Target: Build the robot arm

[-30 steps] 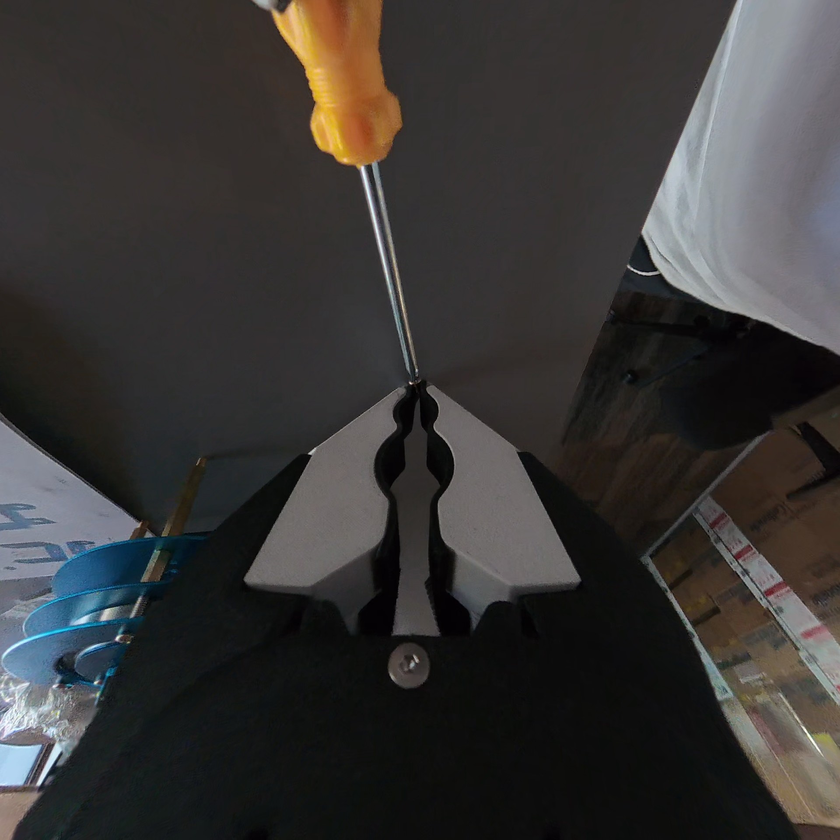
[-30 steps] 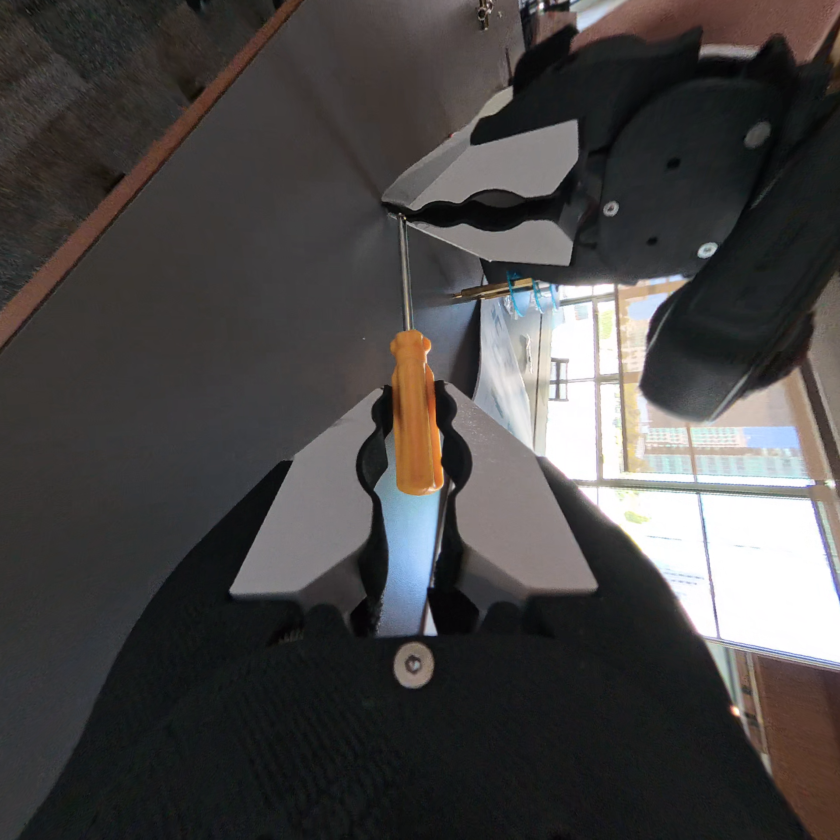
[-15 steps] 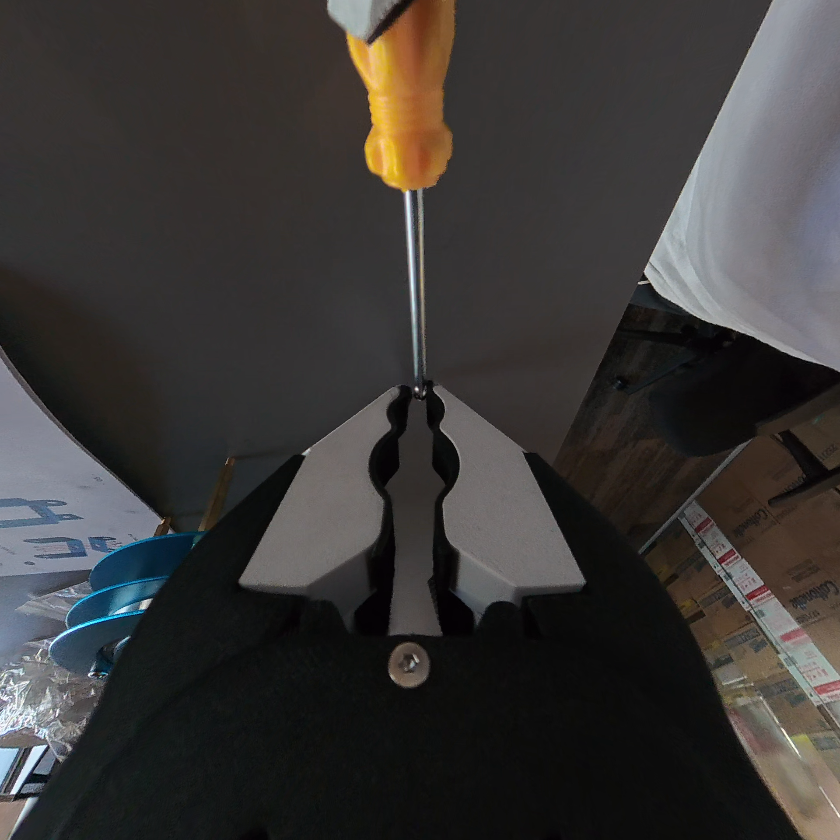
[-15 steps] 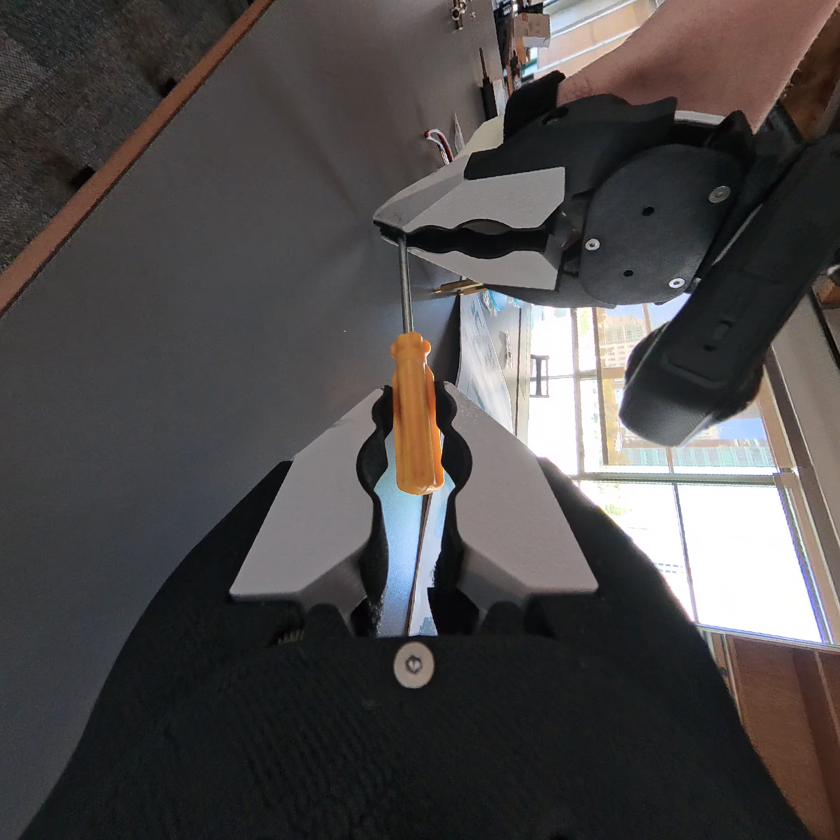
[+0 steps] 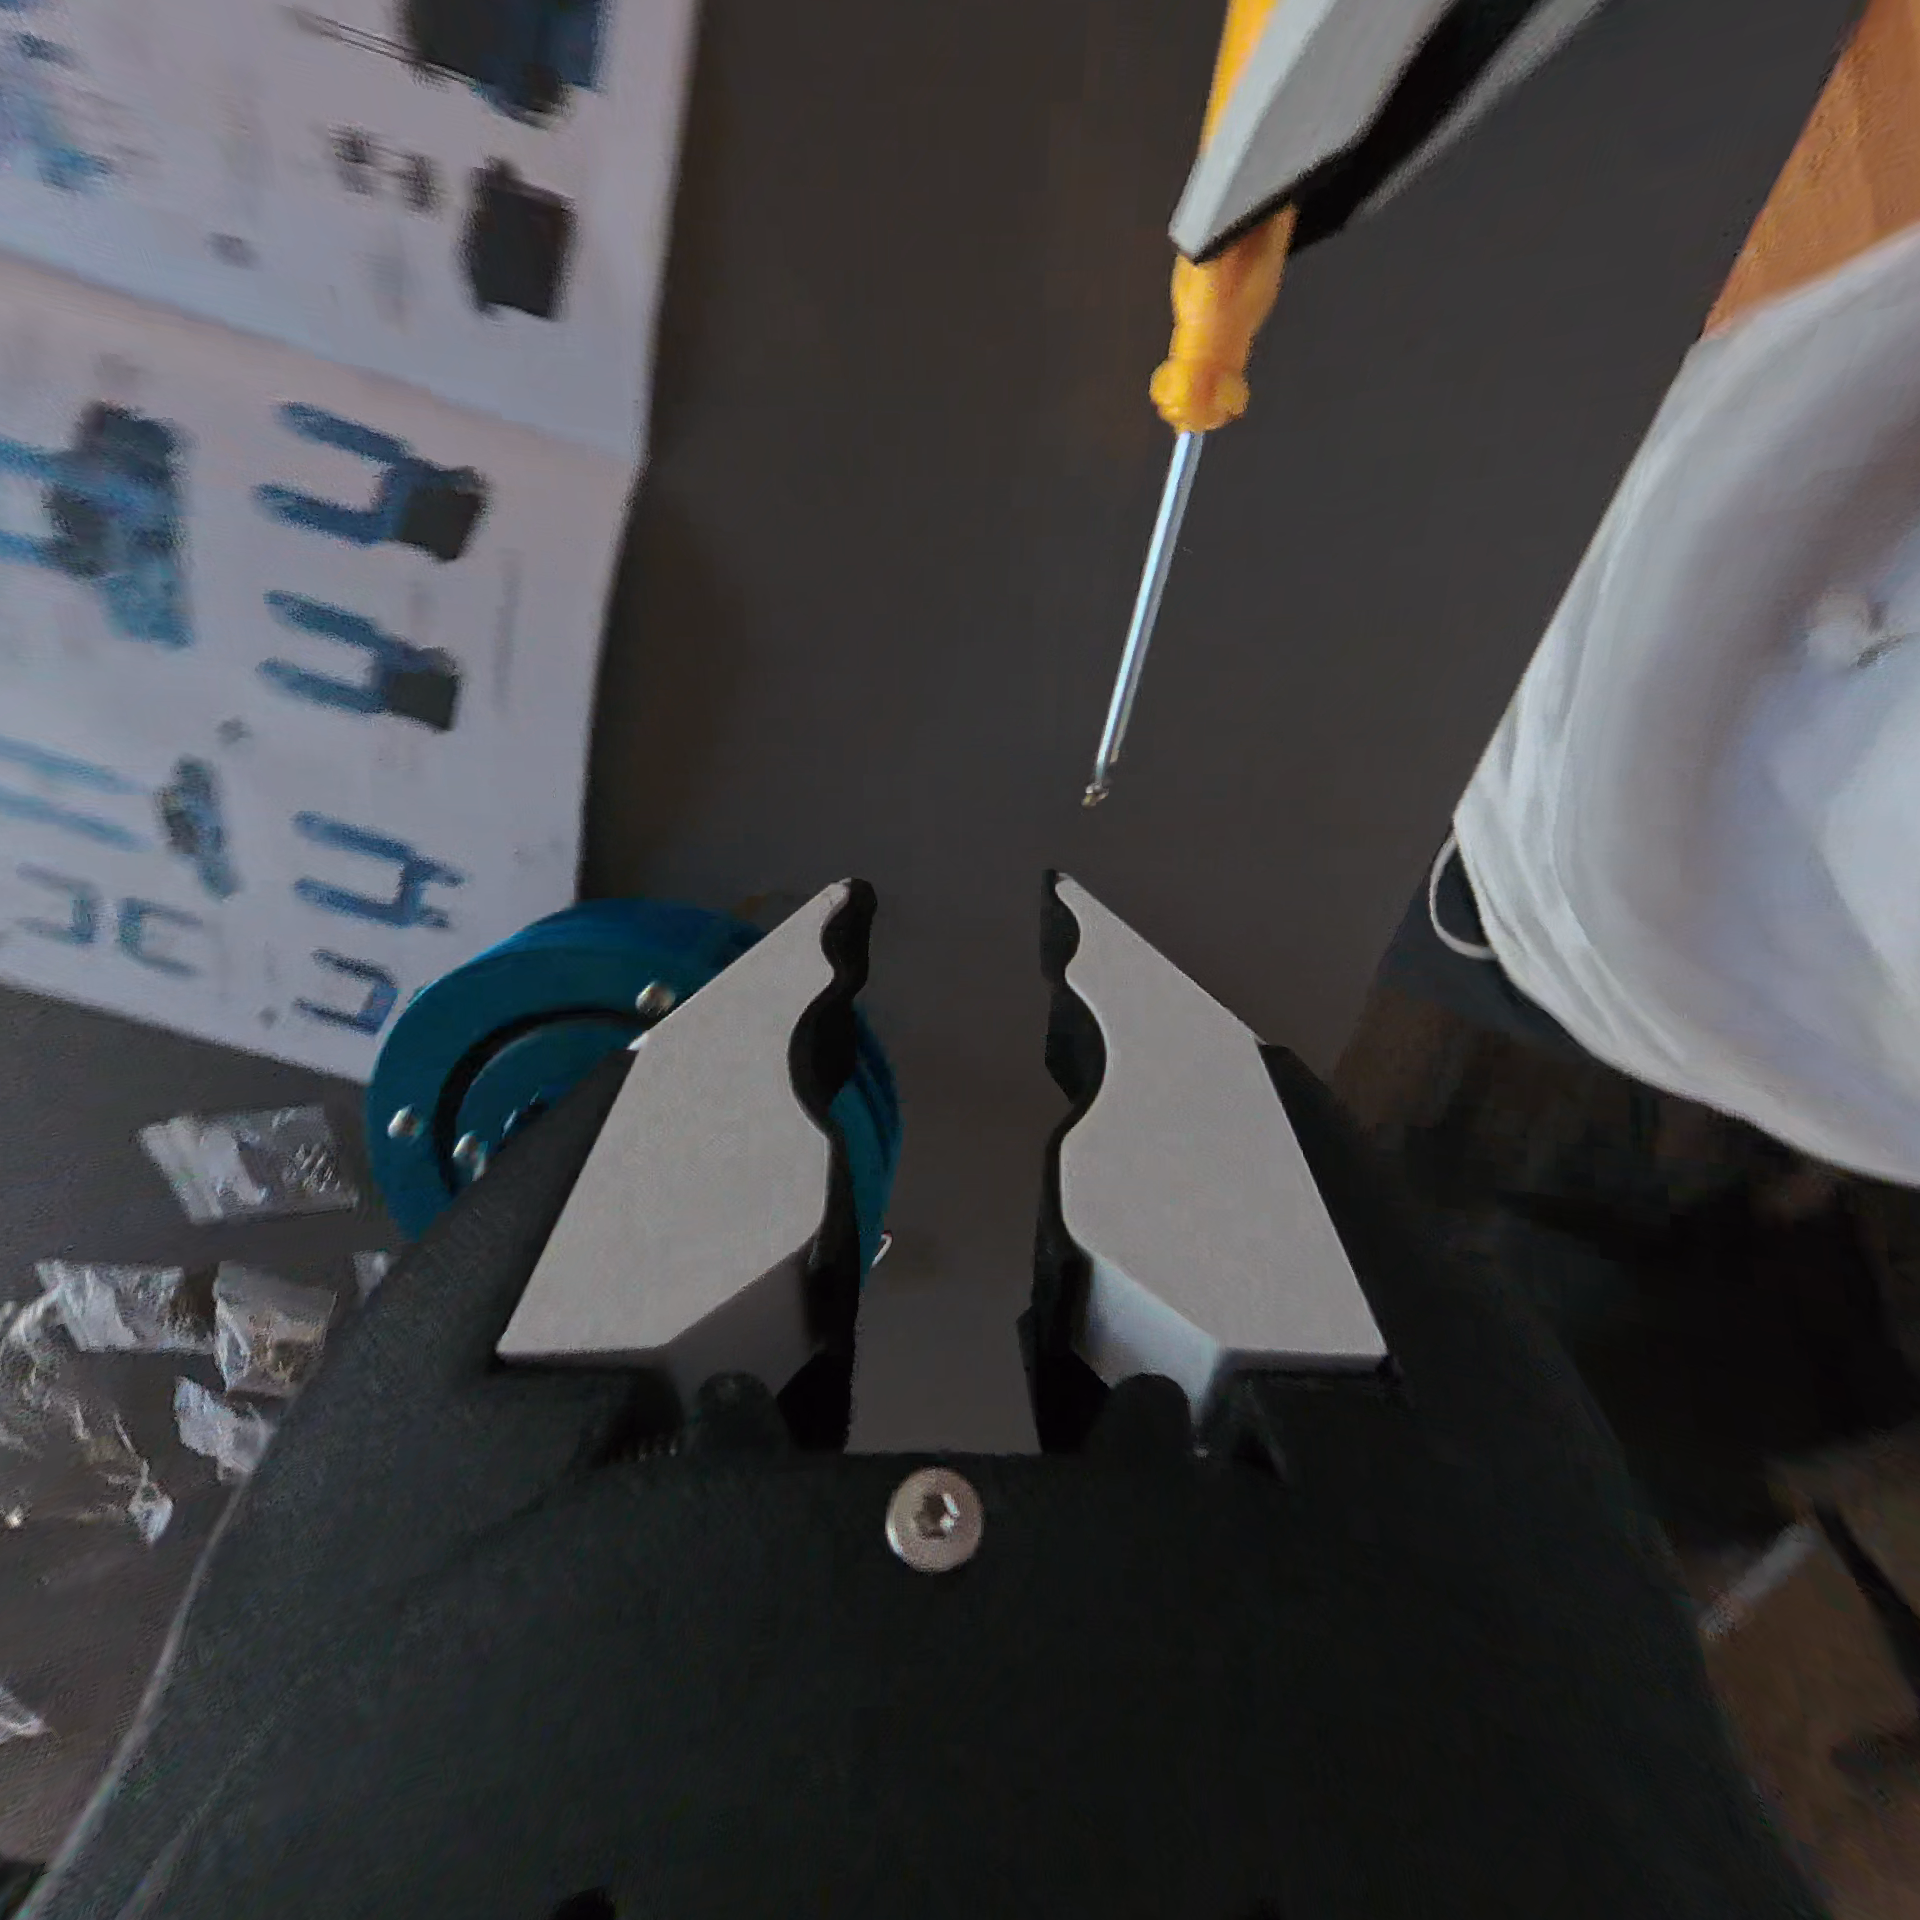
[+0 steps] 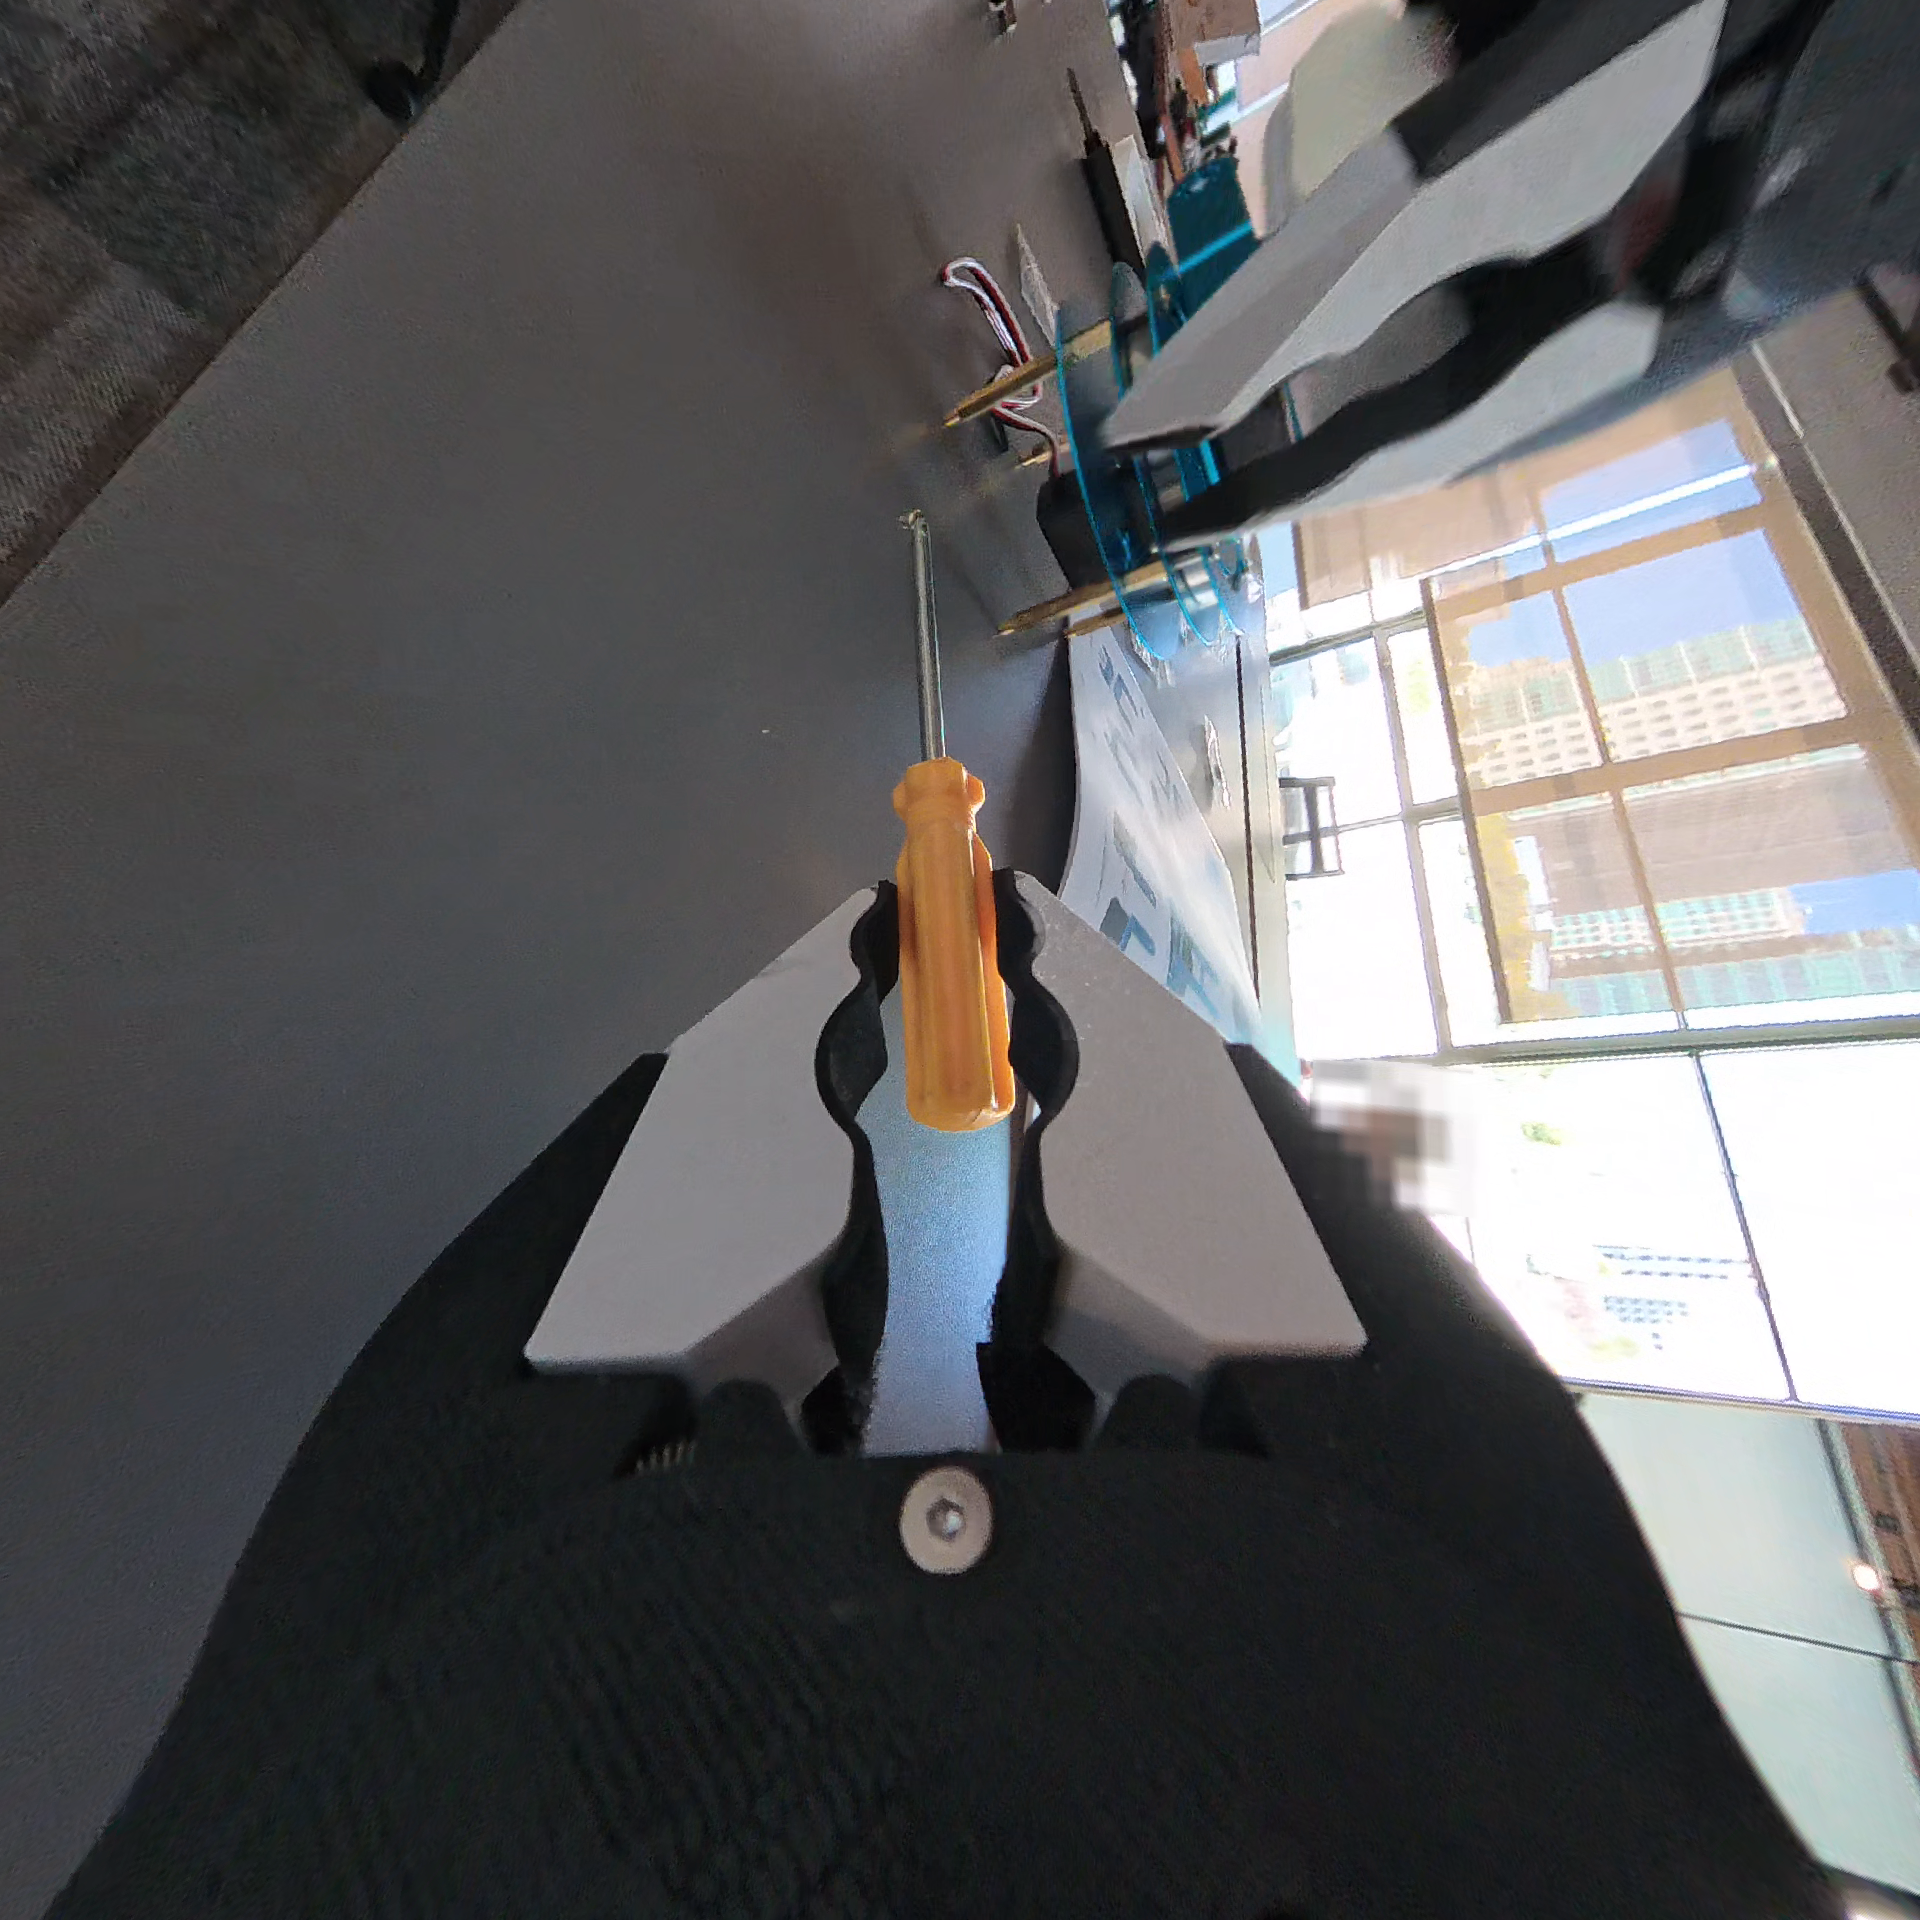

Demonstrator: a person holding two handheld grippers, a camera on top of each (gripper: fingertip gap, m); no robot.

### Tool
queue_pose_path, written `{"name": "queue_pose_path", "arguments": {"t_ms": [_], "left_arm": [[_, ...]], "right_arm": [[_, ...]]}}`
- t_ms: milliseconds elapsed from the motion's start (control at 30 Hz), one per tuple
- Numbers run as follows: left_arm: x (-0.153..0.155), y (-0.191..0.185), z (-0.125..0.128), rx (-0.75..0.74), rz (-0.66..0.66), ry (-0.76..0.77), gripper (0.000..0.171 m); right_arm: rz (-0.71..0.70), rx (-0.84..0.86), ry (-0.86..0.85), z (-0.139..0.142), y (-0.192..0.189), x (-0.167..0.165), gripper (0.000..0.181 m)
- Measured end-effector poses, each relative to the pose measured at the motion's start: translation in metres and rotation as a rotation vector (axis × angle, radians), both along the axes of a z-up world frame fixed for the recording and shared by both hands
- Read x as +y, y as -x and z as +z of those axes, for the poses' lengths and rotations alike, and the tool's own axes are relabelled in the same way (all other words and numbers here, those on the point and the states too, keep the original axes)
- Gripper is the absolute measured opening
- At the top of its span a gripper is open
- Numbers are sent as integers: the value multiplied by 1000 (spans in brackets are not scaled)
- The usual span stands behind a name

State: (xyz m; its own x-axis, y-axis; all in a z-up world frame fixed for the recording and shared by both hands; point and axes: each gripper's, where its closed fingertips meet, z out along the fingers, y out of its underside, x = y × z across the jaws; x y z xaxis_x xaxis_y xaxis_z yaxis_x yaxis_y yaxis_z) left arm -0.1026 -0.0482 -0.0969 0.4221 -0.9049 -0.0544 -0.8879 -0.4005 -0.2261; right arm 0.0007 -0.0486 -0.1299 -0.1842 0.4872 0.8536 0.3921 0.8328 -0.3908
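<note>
Your right gripper (image 6: 948, 904) has its jaws closed on the orange handle of the screwdriver (image 6: 951, 945). The shaft points forward over the dark table (image 6: 468, 623), and the tip hangs free in the air with a tiny bit of something on it, too small to identify.

Your left gripper (image 5: 958, 894) has its jaws apart with nothing between them. From the left wrist view, the screwdriver tip (image 5: 1093, 796) sits just ahead and slightly right of those jaws, not touching.

Beside the left jaw is a blue disc assembly (image 5: 436, 1081) with brass standoffs (image 6: 997, 400). Behind it lies a white printed sheet (image 5: 291, 520). Small clear bags (image 5: 244, 1158) lie scattered at the left. A person's white garment (image 5: 1714, 779) is at the table's right edge.
</note>
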Motion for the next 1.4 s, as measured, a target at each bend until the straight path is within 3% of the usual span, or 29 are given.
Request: {"name": "queue_pose_path", "arguments": {"t_ms": [167,300,400,467,567,700,767,1400], "left_arm": [[4,32,49,-312,255,-251,39],[-23,25,37,-647,358,-307,32],[-36,9,19,-930,458,-220,29],[-35,7,11,-1010,494,-248,26],[-33,-4,10,-992,443,-436,22],[-27,-5,-10,-719,382,-613,15],[-25,-5,-9,-686,374,-655,12],[-27,-22,-12,-631,287,-623,2]], "right_arm": [[-20,48,112,9,-2,8,17],[-17,101,251,19,-3,10,17],[-6,146,382,26,-1,10,17],[7,170,449,31,-1,10,17],[27,180,567,32,1,7,17],[43,180,652,29,2,7,17],[43,163,647,25,3,7,17],[62,101,633,14,1,0,17]]}}
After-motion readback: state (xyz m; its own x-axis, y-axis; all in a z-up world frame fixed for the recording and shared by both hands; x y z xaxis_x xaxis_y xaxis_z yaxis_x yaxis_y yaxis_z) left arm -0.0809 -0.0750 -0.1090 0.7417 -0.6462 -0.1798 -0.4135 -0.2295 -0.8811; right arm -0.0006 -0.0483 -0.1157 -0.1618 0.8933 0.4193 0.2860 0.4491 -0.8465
